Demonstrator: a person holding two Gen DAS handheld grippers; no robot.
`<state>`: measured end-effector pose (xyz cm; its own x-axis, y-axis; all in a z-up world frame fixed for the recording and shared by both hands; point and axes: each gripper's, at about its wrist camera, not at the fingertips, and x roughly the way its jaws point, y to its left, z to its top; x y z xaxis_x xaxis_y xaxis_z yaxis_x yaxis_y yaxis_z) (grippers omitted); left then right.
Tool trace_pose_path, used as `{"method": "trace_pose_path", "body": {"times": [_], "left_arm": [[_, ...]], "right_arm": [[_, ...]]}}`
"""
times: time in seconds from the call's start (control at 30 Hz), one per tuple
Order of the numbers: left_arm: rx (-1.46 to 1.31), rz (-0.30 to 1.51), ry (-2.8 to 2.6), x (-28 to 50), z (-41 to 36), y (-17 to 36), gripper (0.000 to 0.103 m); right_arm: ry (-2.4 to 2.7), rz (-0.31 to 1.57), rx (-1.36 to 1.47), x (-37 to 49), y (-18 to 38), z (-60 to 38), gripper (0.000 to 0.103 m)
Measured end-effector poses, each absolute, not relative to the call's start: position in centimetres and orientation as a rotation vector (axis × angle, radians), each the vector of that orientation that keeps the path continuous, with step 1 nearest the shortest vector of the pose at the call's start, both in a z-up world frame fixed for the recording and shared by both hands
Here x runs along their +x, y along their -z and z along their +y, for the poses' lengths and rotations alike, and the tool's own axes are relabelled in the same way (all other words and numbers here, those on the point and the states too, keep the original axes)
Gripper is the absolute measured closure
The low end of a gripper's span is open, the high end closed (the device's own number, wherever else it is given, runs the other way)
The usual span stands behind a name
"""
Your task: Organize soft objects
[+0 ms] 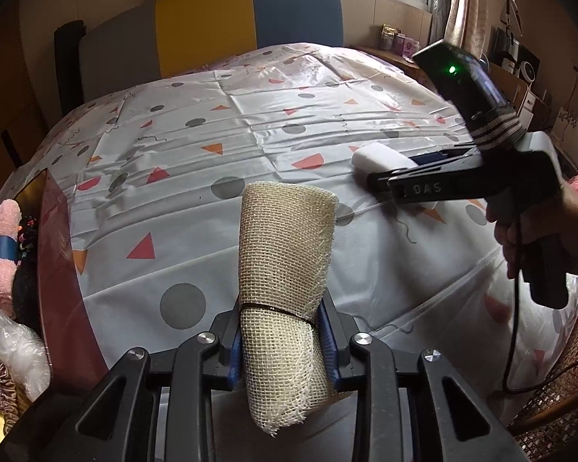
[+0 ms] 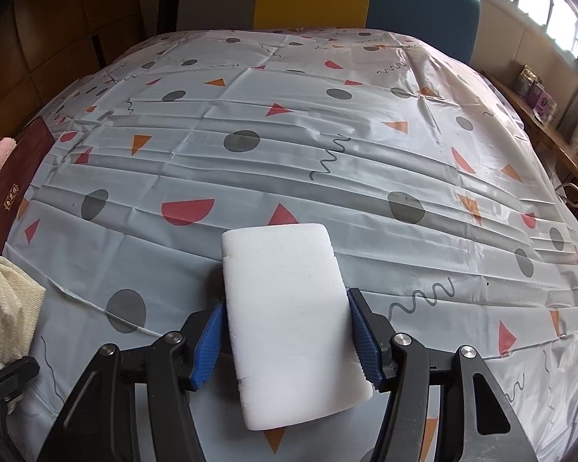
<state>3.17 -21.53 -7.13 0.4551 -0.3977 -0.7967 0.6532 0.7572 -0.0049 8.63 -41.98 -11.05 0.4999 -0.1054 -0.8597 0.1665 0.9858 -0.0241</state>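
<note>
1. Left wrist view: we see our left gripper [image 1: 281,342] clamped on a mesh roll [image 1: 285,269], its blue pads pressing both sides near a thin band around the roll. The roll stands up above the sheet [image 1: 250,123]; its lower end is frayed and hides part of the gripper frame.
2. At the left edge a box [image 1: 54,254] is cut off by the frame. In it we make out a pink towel [image 1: 4,238], something dark with coloured beads, and clear plastic wrap [image 1: 15,342]; the rest is too crowded and dim to tell.
3. On the right, a hand [image 1: 535,215] holds our right gripper [image 1: 381,184], seen side-on and marked "DAS". A sponge [image 1: 381,158] shows behind its fingers, partly hidden. A green light glows on the unit above it.
4. Right wrist view: our right gripper [image 2: 285,342] holds the white sponge [image 2: 289,315] at mid width, pads touching both long edges. The sponge hides the sheet [image 2: 327,146] beneath, so we cannot tell whether it is lifted or resting.
5. At the left edge, the mesh roll [image 2: 7,308] and a bit of the left gripper [image 2: 4,385] are cut off. The box [image 2: 15,177] carries small gold characters on its wall that we cannot read.
</note>
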Motion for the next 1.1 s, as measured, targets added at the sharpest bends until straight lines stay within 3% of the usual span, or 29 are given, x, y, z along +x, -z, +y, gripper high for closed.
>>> {"method": "trace_pose_path", "body": {"times": [0.77, 1.1], "left_arm": [[0.157, 0.773, 0.617, 2.7, -15.2, -1.8, 0.072], [-0.013, 0.791, 0.414, 6.4, -4.1, -3.4, 0.072]], "right_arm": [[0.163, 1.021, 0.045, 8.6, 11.0, -42.0, 0.043], [0.168, 1.018, 0.04, 8.4, 11.1, -41.8, 0.043]]}}
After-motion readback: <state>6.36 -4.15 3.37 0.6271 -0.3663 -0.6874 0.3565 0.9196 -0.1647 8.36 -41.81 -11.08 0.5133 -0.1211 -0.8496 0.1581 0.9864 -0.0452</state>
